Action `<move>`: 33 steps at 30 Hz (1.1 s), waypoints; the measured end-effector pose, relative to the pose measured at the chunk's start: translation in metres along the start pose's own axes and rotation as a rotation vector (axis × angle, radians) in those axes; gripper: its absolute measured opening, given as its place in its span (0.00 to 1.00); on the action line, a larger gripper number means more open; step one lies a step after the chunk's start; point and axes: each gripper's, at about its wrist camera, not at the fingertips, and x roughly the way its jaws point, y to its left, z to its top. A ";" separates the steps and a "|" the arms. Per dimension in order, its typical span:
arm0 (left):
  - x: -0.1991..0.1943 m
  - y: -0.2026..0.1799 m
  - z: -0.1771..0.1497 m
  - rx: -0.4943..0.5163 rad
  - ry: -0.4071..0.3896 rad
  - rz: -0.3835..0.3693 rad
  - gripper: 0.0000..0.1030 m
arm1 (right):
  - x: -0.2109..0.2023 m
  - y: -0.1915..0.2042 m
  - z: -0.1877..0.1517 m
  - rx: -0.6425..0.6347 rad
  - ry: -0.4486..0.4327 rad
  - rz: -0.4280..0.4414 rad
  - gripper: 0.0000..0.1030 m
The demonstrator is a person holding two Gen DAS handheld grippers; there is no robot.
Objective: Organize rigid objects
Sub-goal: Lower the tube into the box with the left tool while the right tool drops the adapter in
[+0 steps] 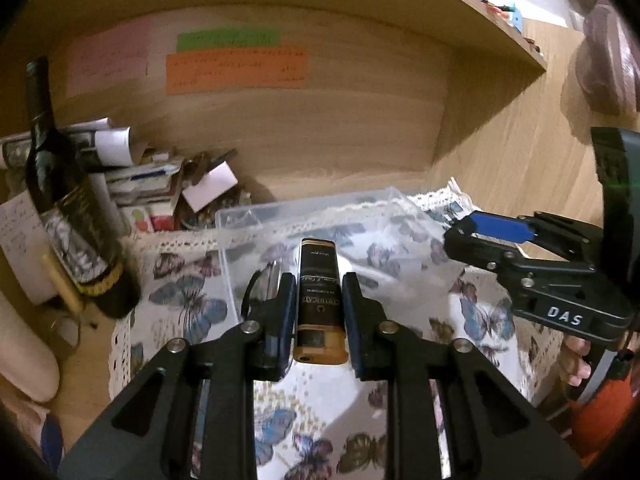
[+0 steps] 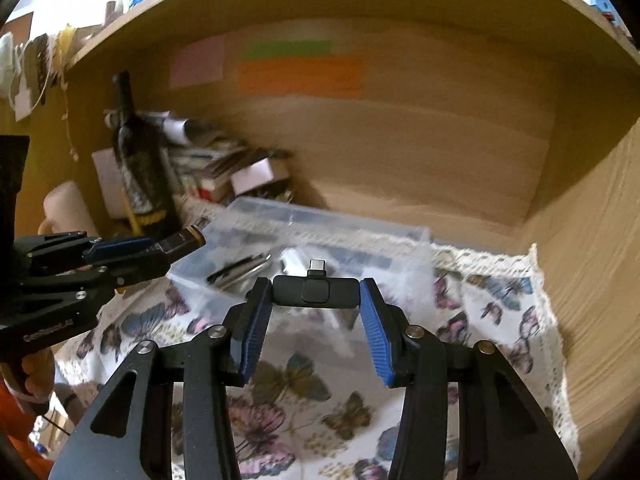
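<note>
— Gold-and-black plastic, that lighter point(image 1: 319, 298): hard, light and smooth on its flat sides, so I judge it could slip if the squeeze eases.

— Where is it held?

— Across its narrow middle, between the blue pads of the left gripper point(image 1: 319, 300), whose jaws are pressed in against both of its sides. It hangs over the near edge of the clear plastic box point(image 1: 304, 216), above the butterfly cloth point(image 1: 304, 408).

— Which way does it run?

— Its long axis lies along the fingers, the gold end with the small hole toward the camera, the far end pointing out at the box. A mid-body hold looks right to me; nearer an end it might pivot.

— And the other hand?

— The right gripper point(image 2: 316, 296) pinches a black USB-C adapter point(image 2: 315, 291) by its two short ends, jaws only partly closed because the piece is wide. Rigid, very light, I would say. Its long axis runs crosswise between the pads; the metal plug points away, toward the box, where some pens point(image 2: 240, 268) already lie.

— Anything fragile near?

— A dark wine bottle point(image 1: 68, 216) stands upright to the left.
</note>
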 end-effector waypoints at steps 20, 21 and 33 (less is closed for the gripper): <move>0.099 0.023 0.007 -0.072 0.175 0.025 0.22 | 0.083 -0.042 -0.013 0.063 0.181 -0.045 0.40; 0.102 0.024 0.006 -0.075 0.183 0.024 0.22 | 0.085 -0.042 -0.014 0.064 0.187 -0.043 0.40; 0.106 0.021 0.003 -0.062 0.187 0.026 0.22 | 0.089 -0.040 -0.014 0.064 0.201 -0.032 0.42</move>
